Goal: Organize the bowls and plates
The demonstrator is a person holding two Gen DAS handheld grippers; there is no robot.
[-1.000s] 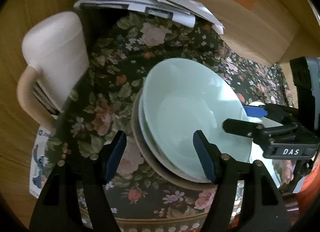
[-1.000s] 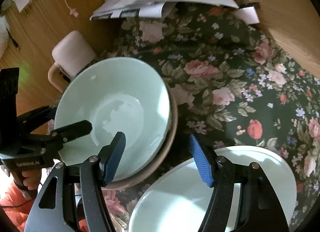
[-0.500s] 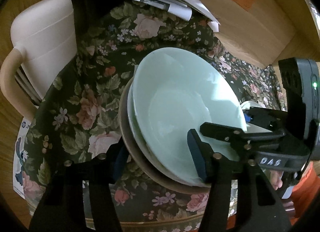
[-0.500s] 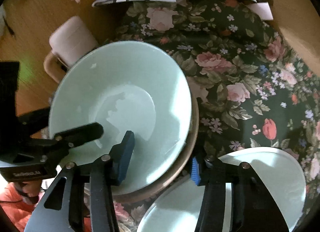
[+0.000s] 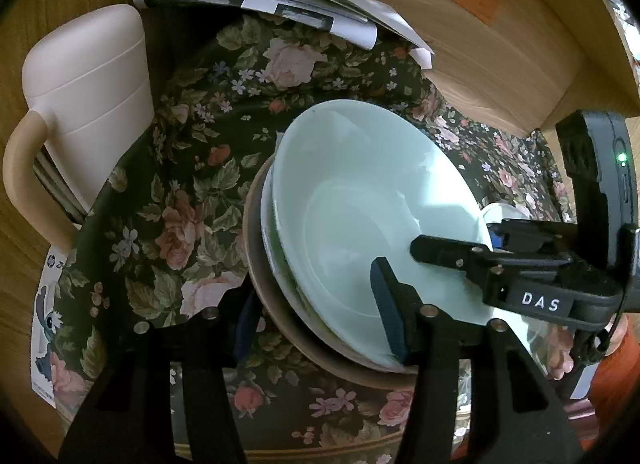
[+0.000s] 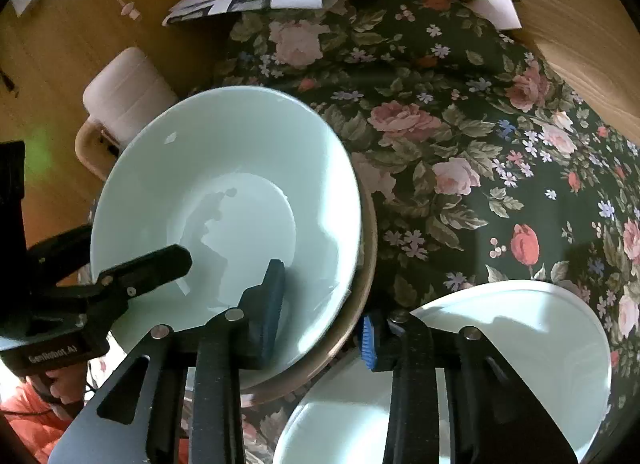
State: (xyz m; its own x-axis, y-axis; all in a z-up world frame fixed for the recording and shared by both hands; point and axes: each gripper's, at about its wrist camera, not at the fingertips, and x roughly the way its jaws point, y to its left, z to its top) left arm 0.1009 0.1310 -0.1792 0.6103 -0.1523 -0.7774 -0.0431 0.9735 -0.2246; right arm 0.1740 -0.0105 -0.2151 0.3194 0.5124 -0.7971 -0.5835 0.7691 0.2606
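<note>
Bowl [image 5: 372,223]: glossy pale mint, stacked.

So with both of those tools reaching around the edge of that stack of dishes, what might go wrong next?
Both the left tool and the right tool straddle the rim of the stacked pale green glazed bowl and brown plate beneath. Uneven lifting could slide the smooth dishes apart. The second pale green bowl sits right beside the right tool and could get knocked. The floral tablecloth might drag or bunch.
</note>
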